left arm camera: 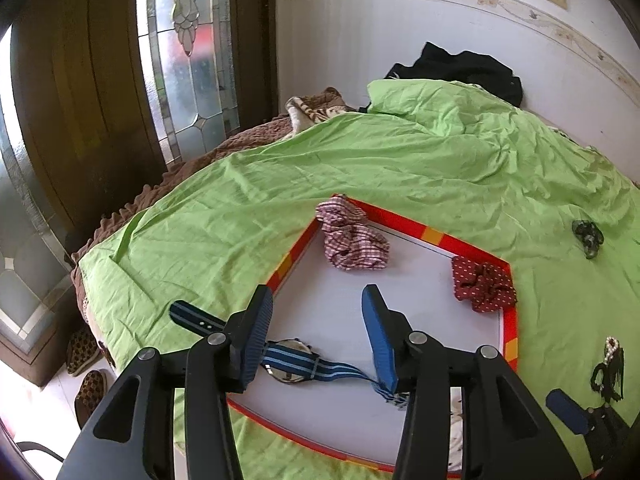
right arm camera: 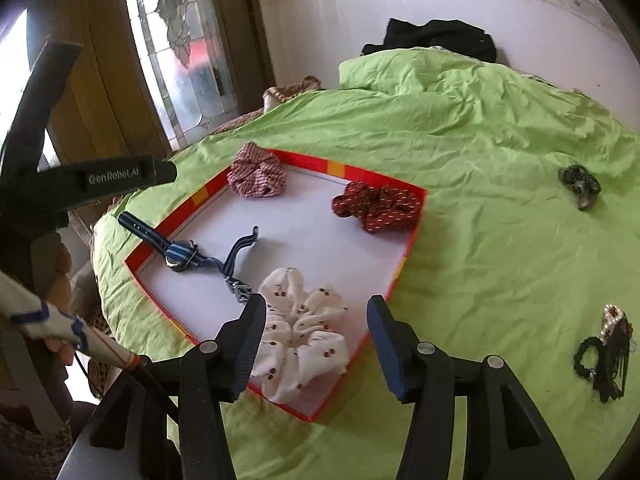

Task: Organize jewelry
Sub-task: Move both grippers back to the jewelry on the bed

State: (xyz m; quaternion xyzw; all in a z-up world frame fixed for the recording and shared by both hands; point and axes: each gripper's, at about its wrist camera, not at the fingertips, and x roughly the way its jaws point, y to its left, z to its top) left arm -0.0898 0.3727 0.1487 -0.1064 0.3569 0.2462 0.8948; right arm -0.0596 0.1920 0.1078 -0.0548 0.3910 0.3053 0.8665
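both claws stand parted and empty, the left claw [left arm camera: 318, 336] over the striped watch [left arm camera: 294, 362] and the right claw [right arm camera: 316, 340] over the white scrunchie [right arm camera: 300, 336], each lying inside the red-rimmed tray [right arm camera: 412, 240] on the bed [right arm camera: 480, 140], apparently gathering accessories there.

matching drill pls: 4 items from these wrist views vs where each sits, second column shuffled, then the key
Items
1. striped watch
2. white cherry scrunchie
3. dark red dotted scrunchie
4. grey-black scrunchie

Places
A. on the green sheet, outside the tray
B. far right corner of the tray
C. near corner of the tray, under the right gripper
D. left side of the tray, one strap end over the rim

Pairs: 1-D, 2-C, 3-B, 4-A
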